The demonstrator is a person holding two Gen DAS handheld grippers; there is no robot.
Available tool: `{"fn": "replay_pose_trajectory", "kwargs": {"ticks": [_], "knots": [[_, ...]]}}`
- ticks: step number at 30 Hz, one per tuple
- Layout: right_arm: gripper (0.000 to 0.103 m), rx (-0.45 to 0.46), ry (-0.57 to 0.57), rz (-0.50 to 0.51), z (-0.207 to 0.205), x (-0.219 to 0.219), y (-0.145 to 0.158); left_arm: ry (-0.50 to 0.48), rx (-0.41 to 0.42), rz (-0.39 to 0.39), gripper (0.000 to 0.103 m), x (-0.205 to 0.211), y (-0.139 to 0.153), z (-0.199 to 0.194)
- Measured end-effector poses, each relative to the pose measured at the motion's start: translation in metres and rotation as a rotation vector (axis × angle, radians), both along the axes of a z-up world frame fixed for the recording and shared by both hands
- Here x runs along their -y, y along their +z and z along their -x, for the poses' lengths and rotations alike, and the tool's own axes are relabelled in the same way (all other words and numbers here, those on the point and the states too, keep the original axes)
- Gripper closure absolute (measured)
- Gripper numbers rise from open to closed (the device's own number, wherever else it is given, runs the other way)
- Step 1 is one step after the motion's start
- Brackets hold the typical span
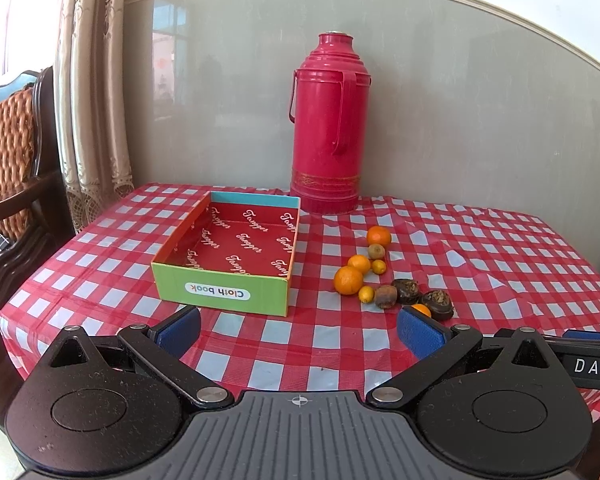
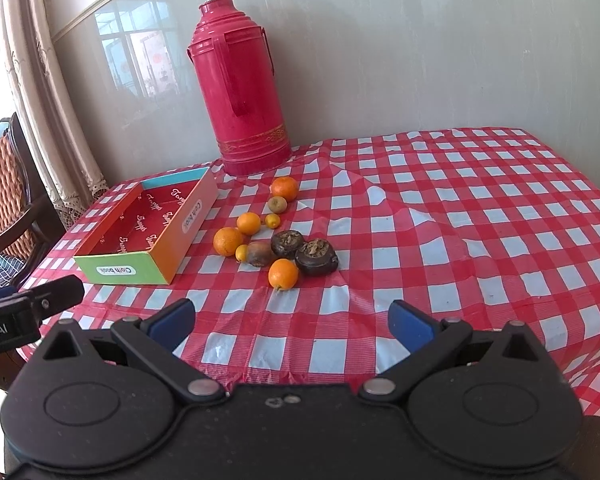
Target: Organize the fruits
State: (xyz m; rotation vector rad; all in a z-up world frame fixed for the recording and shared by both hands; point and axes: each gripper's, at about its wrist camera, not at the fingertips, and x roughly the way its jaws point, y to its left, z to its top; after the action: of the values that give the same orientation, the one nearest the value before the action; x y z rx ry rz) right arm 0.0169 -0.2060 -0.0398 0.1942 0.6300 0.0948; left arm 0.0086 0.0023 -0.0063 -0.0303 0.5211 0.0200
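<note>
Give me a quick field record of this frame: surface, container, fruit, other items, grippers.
surface: table with red-checked cloth
container: box, open, empty
fruit: loose cluster right of box, on the cloth; oranges, small yellow ones, dark ones
other: red thermos upright behind box
left gripper: open, holding nothing
right gripper: open, holding nothing

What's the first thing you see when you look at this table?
The tall red thermos standing at the back of the checkered tablecloth grabs the eye first. Next come the pile of oranges and dark fruits in the middle, and the colourful empty box to their left.
</note>
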Motion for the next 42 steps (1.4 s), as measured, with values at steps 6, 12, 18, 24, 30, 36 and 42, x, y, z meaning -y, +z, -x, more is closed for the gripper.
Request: {"fn": "replay_pose_trajectory", "kwargs": {"ticks": [6,12,18,24,30,36,42], "knots": [[0.006,-0.003,-0.008,0.003,-0.001,0.001,-0.001,-0.004,0.003,-0.006,0.000,0.004,0.000,-0.005],[0.006,-0.006,-0.030,-0.001,-0.003,0.007,-0.003,-0.032,0.002,-0.017,0.000,0.006,-0.005,-0.005],[0.006,-0.006,-0.060,-0.017,-0.004,0.019,-0.007,-0.049,0.001,-0.031,0.000,0.010,-0.013,-0.004],[0.006,-0.006,-0.086,-0.021,-0.005,0.029,-0.012,-0.077,-0.003,-0.071,0.000,0.021,-0.019,-0.008],[0.006,-0.006,-0.109,-0.029,-0.005,0.038,-0.017,-0.110,-0.004,-0.110,0.000,0.033,-0.024,-0.010],[0.006,0.002,-0.108,-0.024,-0.004,0.038,-0.016,-0.115,0.012,-0.108,0.000,0.036,-0.022,-0.005],[0.006,0.002,-0.108,-0.017,-0.004,0.036,-0.016,-0.129,0.015,-0.115,0.000,0.039,-0.021,-0.006]]}}
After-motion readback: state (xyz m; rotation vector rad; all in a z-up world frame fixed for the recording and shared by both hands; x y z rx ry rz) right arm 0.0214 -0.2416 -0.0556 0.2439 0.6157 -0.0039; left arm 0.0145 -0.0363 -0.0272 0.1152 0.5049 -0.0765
